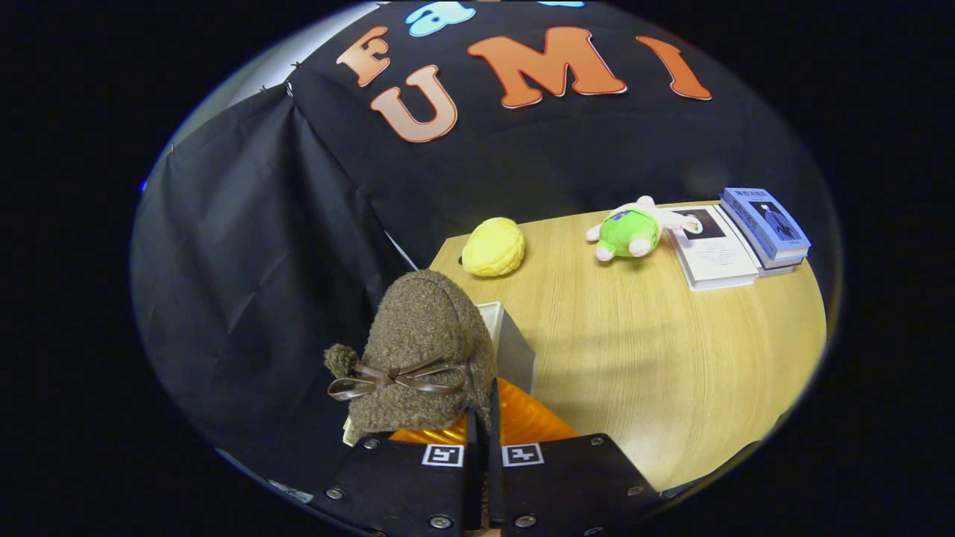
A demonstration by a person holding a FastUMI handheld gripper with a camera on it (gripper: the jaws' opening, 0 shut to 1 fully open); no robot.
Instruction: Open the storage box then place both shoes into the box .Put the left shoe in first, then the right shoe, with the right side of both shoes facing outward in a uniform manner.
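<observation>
Nearest of all, the hand-held gripper (481,440) has its two fingers drawn almost together, pinching the back rim of a brown fuzzy shoe (421,350). The shoe hangs from the fingers and rises just ahead of them, a little to their left, toe pointing away. A thin brown leather bow (395,379) with a small pompom crosses its top.

Directly under the shoe and the fingers lies the storage box (515,350), a pale grey wall showing just beyond the fingers and an orange, glossy part (530,421) beneath them. I cannot tell whether that orange piece is the lid or the inside.

The risks, as I judge them: the grip is on a soft, narrow edge, so the shoe could slip or swing and land crooked. Its toe could catch the grey wall on the way down. Which foot this shoe fits is not clear, so the order or the outward-facing side might come out wrong.

Farther off across the wooden tabletop (656,373), well apart from the fingers, sit a yellow bun-shaped toy (492,247), a green and pink plush animal (634,230), and, to the far right, a white booklet (712,250) beside a stack of blue books (767,224). Their covers carry print too small to read. Each finger bears a square black-and-white marker (443,455); it holds a pattern, not words.
</observation>
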